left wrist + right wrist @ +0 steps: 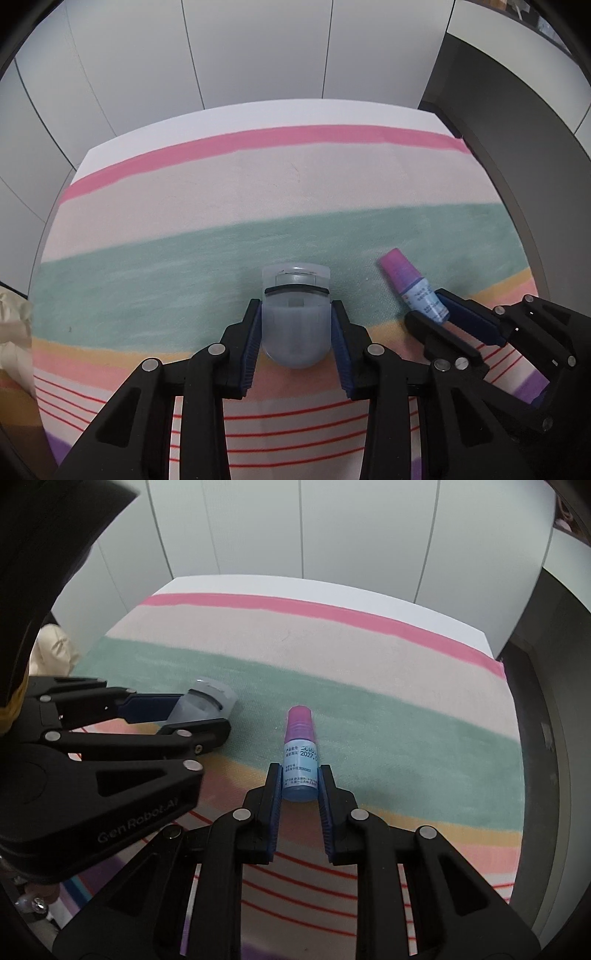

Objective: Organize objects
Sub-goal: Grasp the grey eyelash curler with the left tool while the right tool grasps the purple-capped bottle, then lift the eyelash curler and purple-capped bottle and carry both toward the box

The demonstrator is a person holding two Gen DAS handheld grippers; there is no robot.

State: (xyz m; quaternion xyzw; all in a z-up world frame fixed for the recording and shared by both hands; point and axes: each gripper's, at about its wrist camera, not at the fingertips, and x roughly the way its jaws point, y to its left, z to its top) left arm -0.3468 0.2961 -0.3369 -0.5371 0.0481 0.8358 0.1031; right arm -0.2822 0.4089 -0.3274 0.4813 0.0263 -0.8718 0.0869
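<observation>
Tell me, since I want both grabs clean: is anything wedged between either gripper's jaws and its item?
Nothing visible. The left gripper is shut directly on the grey plastic clip, and the right gripper is shut directly on the small bottle.

A translucent grey eyelash curler [294, 325] lies flat on the striped cloth [184, 273]; right, a small blue purple-capped bottle [417, 288] lies tilted.

A home-like room, seemingly; a striped pastel cloth [258, 206] covers the surface; plain white panelled doors [258, 51] stand behind.
</observation>
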